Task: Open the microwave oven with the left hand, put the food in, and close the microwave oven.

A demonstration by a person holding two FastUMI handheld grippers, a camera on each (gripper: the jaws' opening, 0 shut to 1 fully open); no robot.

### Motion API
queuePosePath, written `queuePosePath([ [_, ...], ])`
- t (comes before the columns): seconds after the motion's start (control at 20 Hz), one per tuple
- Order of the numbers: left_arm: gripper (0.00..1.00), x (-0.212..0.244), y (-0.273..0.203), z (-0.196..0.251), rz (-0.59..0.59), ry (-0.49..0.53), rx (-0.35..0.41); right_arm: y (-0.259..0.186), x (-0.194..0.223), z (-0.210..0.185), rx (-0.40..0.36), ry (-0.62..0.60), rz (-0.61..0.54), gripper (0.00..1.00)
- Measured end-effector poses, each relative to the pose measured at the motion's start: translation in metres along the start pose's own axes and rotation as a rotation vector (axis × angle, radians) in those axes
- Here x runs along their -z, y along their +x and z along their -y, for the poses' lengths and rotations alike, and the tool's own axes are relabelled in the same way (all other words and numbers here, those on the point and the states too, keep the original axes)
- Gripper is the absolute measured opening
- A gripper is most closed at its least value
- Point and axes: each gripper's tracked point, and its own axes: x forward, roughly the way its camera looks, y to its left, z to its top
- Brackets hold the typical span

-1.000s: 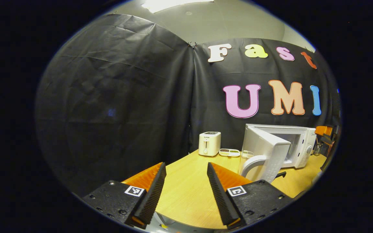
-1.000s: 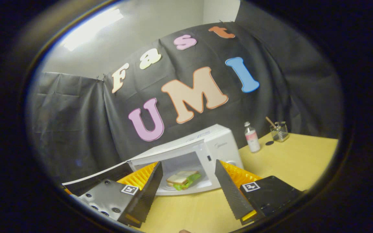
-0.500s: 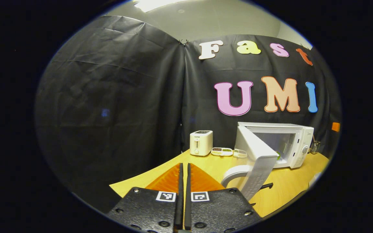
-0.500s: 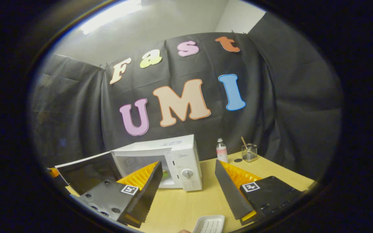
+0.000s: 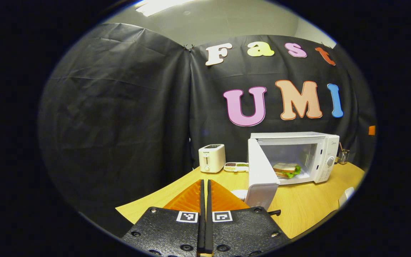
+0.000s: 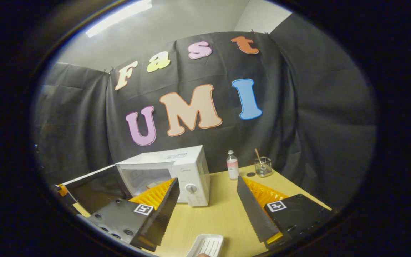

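Note:
The white microwave (image 5: 319,153) stands on the wooden table (image 5: 305,210) with its door (image 5: 260,171) swung open toward me. A sandwich (image 5: 286,169) with green lettuce lies inside the cavity. My left gripper (image 5: 204,194) is shut with nothing between its fingers; it is short of the door's edge and to its left. In the right gripper view the microwave (image 6: 187,167) is ahead on the left, its open door (image 6: 91,185) reaching out to the left. My right gripper (image 6: 208,180) is open and empty, back from the oven's front.
A white toaster (image 5: 211,158) and a small divided dish (image 5: 236,166) stand at the back left of the table. A small bottle (image 6: 231,169) and a glass with a stick (image 6: 263,166) stand right of the microwave. A white ribbed tray (image 6: 207,245) lies near the front edge.
My left gripper has shut and the door now stands farther off, to its right. My right gripper has drawn back from the cavity, still open, with the sandwich left inside.

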Motion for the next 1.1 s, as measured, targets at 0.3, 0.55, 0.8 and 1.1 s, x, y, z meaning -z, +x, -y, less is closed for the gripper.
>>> queuePosePath([
  [0.3, 0.0, -0.001, -0.008, 0.043, -0.008, 0.024, 0.044, 0.003, -0.003, 0.021, 0.025, 0.008, 0.007, 0.99],
  [0.55, 0.01, -0.002, -0.009, 0.102, -0.015, 0.007, 0.14, 0.0, 0.001, 0.037, 0.042, 0.007, -0.008, 0.98],
  [0.8, 0.01, -0.003, 0.0, 0.156, -0.01, -0.024, 0.209, -0.009, 0.001, 0.057, 0.072, -0.005, -0.016, 0.98],
  [1.1, 0.01, -0.012, 0.011, 0.217, 0.016, -0.067, 0.321, -0.02, -0.003, 0.081, 0.108, 0.016, -0.008, 0.98],
])
